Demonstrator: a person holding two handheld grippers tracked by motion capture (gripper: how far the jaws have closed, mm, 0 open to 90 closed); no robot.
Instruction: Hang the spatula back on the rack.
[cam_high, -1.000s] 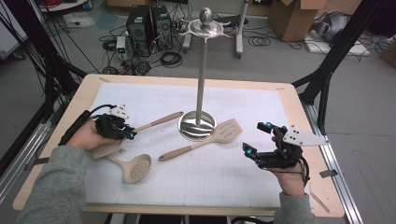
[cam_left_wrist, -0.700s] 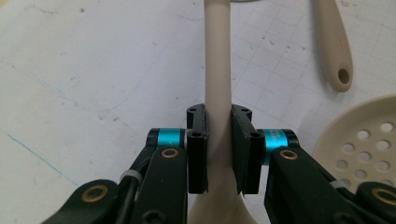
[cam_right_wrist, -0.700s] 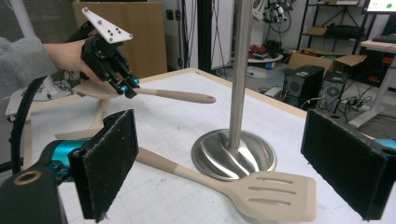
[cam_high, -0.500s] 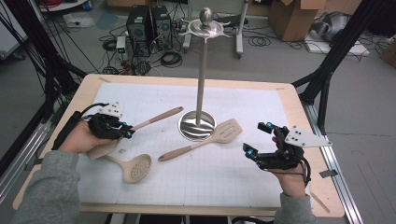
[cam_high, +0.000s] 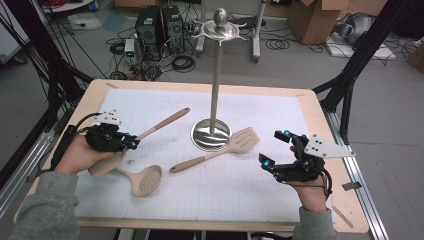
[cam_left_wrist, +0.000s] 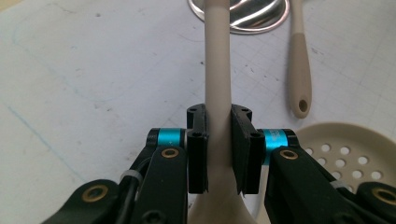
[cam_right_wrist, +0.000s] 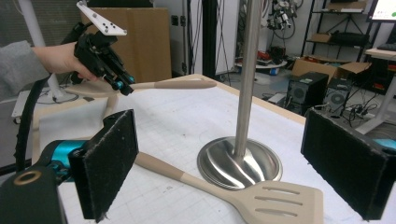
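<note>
- The left gripper (cam_high: 131, 142) is clamped on the neck of a beige spoon (cam_high: 150, 131); in the left gripper view both pads (cam_left_wrist: 198, 148) press flat against the handle (cam_left_wrist: 217, 70) just above where it widens into the bowl.
- Seen from the high view, the spoon sits at about 9 o'clock from the stand's base, its handle running toward 2 o'clock and its bowl under the person's left hand (cam_high: 80, 154). In the right gripper view it hangs clear of the table (cam_right_wrist: 177, 116), roughly level.
- The right gripper (cam_high: 278, 150) rests at about 4 o'clock on the table, jaws wide apart with nothing between the pads (cam_right_wrist: 109, 161).
- A slotted turner (cam_high: 220, 150) lies flat, its blade touching or just overlapping the base at 4 o'clock, handle pointing toward 8 o'clock.
- A perforated skimmer (cam_high: 145, 179) lies near 7 o'clock, just beside the left hand; its round holes show in the left gripper view (cam_left_wrist: 341, 149).
- The steel utensil stand (cam_high: 215, 100) stands upright at the table's middle, with a round mirrored base (cam_high: 210, 136) and a hooked top ring with a ball knob (cam_high: 220, 17).
- The white mat (cam_high: 250, 200) carries a fine printed grid; no lettering or brand can be read anywhere.
</note>
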